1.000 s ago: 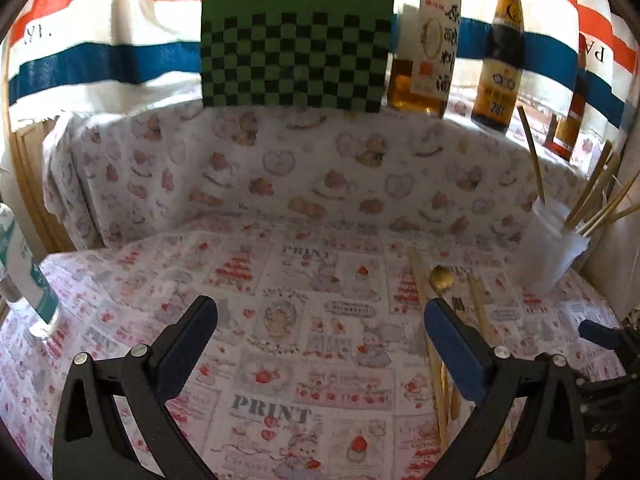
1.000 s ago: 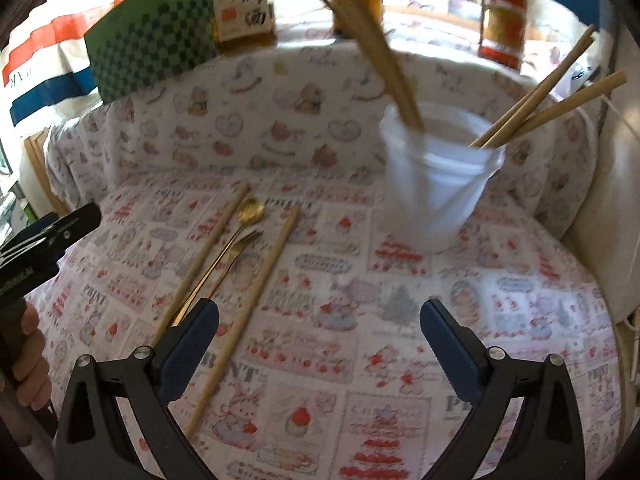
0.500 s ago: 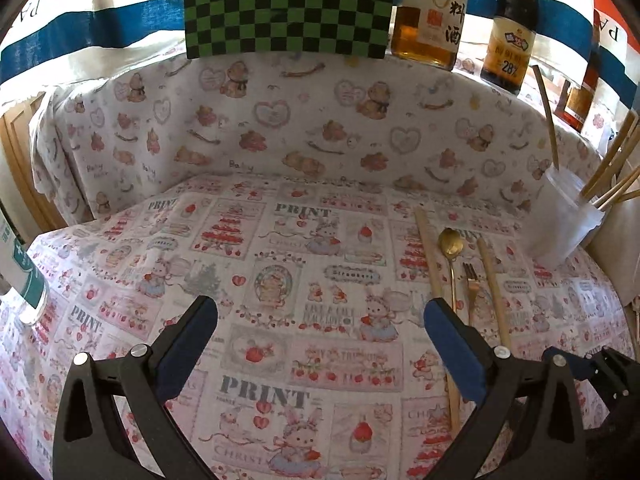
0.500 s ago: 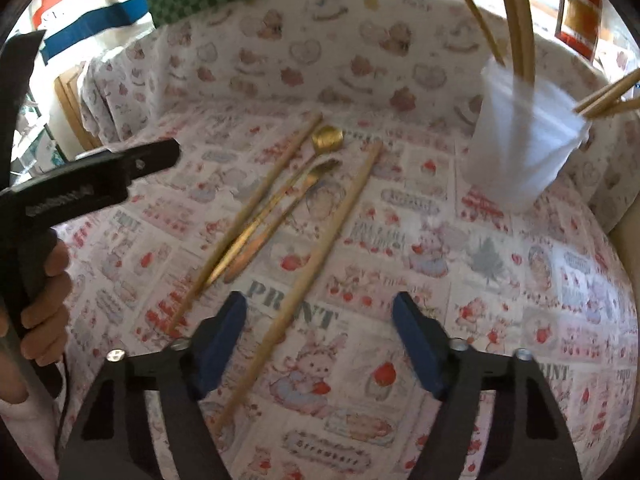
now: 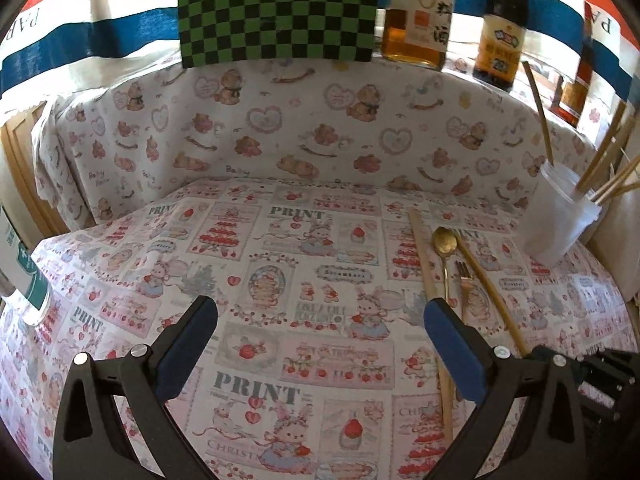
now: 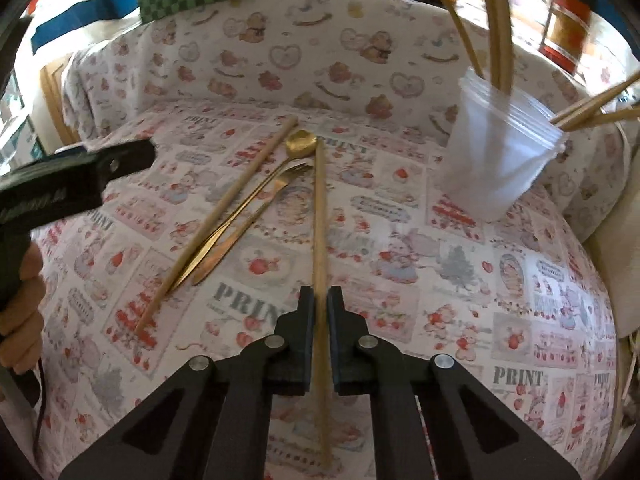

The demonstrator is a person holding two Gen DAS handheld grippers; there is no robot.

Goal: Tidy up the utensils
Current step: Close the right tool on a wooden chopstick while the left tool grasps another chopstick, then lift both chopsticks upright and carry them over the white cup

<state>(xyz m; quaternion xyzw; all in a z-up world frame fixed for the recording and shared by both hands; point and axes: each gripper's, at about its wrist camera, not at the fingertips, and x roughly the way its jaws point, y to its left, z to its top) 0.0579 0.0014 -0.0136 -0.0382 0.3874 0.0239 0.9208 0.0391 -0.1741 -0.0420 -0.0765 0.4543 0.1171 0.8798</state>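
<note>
My right gripper (image 6: 320, 300) is closing its jaws onto a long wooden chopstick (image 6: 319, 216), and the pads press its lower part. The stick still lies on the printed cloth, pointing away from me. To its left lie a gold fork (image 6: 280, 184), a gold spoon (image 6: 301, 142) and a second wooden chopstick (image 6: 224, 216). A translucent plastic cup (image 6: 496, 160) at the right back holds several chopsticks. My left gripper (image 5: 320, 320) hovers open over bare cloth, with the spoon (image 5: 444, 242) and fork (image 5: 464, 276) beyond its right finger.
A cloth-covered ledge rises behind the work area. On it stand a green checkered box (image 5: 278, 8) and bottles (image 5: 416, 12). Another bottle (image 5: 28, 280) stands at the left edge. A hand (image 6: 20, 312) holds the left gripper's handle.
My right gripper dropped toward the cloth and shut on the right-hand chopstick, which now points straight away. The left gripper has tipped downward a little and stays open.
</note>
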